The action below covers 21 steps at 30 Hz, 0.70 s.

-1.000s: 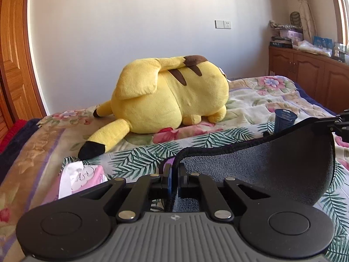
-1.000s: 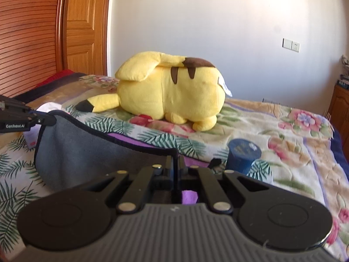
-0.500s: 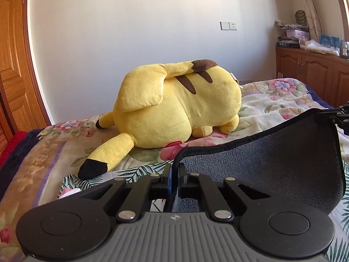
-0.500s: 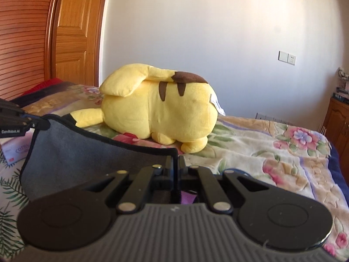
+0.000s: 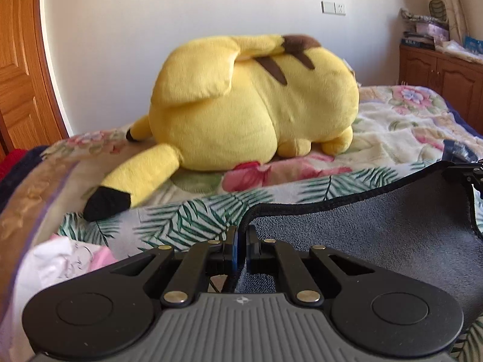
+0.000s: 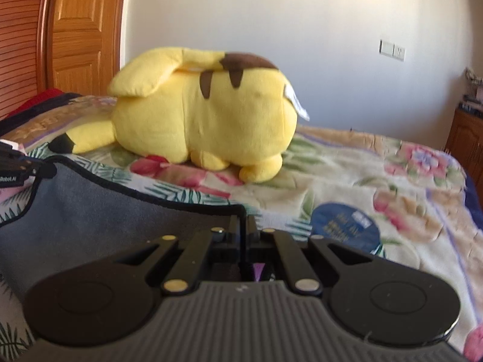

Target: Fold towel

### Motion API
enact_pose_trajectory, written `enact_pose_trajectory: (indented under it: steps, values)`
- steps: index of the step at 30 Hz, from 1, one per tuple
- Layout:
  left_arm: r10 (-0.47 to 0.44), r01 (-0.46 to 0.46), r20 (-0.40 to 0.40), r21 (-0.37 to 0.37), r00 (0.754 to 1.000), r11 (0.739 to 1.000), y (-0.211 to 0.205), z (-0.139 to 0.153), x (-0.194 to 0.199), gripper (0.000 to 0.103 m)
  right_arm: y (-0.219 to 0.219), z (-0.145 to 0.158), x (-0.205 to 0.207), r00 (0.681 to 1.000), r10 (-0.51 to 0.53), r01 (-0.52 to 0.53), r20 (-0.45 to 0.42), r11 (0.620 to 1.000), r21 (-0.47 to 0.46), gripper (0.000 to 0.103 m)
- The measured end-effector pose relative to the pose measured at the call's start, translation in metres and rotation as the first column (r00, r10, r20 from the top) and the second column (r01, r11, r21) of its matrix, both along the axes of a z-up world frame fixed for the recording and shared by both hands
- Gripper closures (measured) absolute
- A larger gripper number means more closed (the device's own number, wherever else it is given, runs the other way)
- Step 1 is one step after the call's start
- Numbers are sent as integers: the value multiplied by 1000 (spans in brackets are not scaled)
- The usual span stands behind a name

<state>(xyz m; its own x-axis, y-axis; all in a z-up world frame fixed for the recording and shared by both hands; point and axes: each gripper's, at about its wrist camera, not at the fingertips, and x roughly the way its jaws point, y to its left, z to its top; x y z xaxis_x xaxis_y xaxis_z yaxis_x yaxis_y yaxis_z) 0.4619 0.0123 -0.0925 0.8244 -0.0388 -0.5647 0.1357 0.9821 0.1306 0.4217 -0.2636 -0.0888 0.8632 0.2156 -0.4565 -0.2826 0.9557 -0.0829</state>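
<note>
Left hand-held gripper [image 5: 241, 236]: jaws drawn together on one corner of the grey towel [image 5: 377, 235], gripping the black-bound hem. Right hand-held gripper [image 6: 241, 226]: jaws likewise closed tight on the opposite corner of the towel [image 6: 99, 208]. In the left wrist view, the right unit shows at the far right edge [image 5: 471, 173], holding the other end of the same hem; in the right wrist view, the left unit shows at the far left edge [image 6: 21, 169].

Towel position: stretched between the two grippers, its upper hem forming a sagging line from one to the other, with the cloth hanging below that line over the bed [image 5: 392, 120]. Whether its lower part rests on the bedding cannot be determined; the gripper bodies hide it.

Bed surface: floral blanket [image 6: 392, 166] farther back, palm-leaf printed sheet [image 5: 181, 220] nearer. A large yellow plush toy [image 5: 256, 102] lies on its side on the blanket beyond the towel, apart from it, black-tipped ear pointing toward the left gripper's side. A dark blue round container [image 6: 344, 226] lies on the bedding just beside the right gripper's right flank. A white and pink packet [image 5: 66, 259] lies on the bed left of the left gripper.

Surroundings: wooden door [image 6: 81, 30] to the left, wooden cabinet [image 5: 437, 69] along the right wall.
</note>
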Motion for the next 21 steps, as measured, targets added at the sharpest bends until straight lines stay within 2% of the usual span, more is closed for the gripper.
enact_pose_trajectory:
  steps: [4,11,12,14,17,19,20,21]
  values:
    - [-6,7,-13,18,1000,1000,-2,-10,6,103,1,-14,5,1000,-4,3,-27,1000,-19,99]
    - [-15,15,-48,-9,999,1000,-4,-16,11,102,-2,-24,9,998,-5,3,-66,1000,-21,98]
    - [-17,17,-48,-11,999,1000,-4,-16,10,98,-3,-24,10,997,-2,2,-74,1000,-10,94]
    - [-21,20,-48,-7,999,1000,-4,-15,8,82,-5,-24,10,997,3,-3,-81,1000,3,88]
    - [-19,19,-46,2,999,1000,-5,-12,5,75,-6,-20,8,996,-1,2,-87,1000,5,86]
    - [-17,16,-48,-11,999,1000,-4,-8,3,70,-8,-17,6,996,-6,7,-86,1000,13,62]
    - [-16,16,-44,-11,999,1000,-4,-6,0,67,-9,-14,4,997,-10,11,-80,1000,17,45]
    - [-16,16,-40,-7,999,1000,-5,-3,-2,66,-10,-11,1,997,-13,15,-71,1000,21,45]
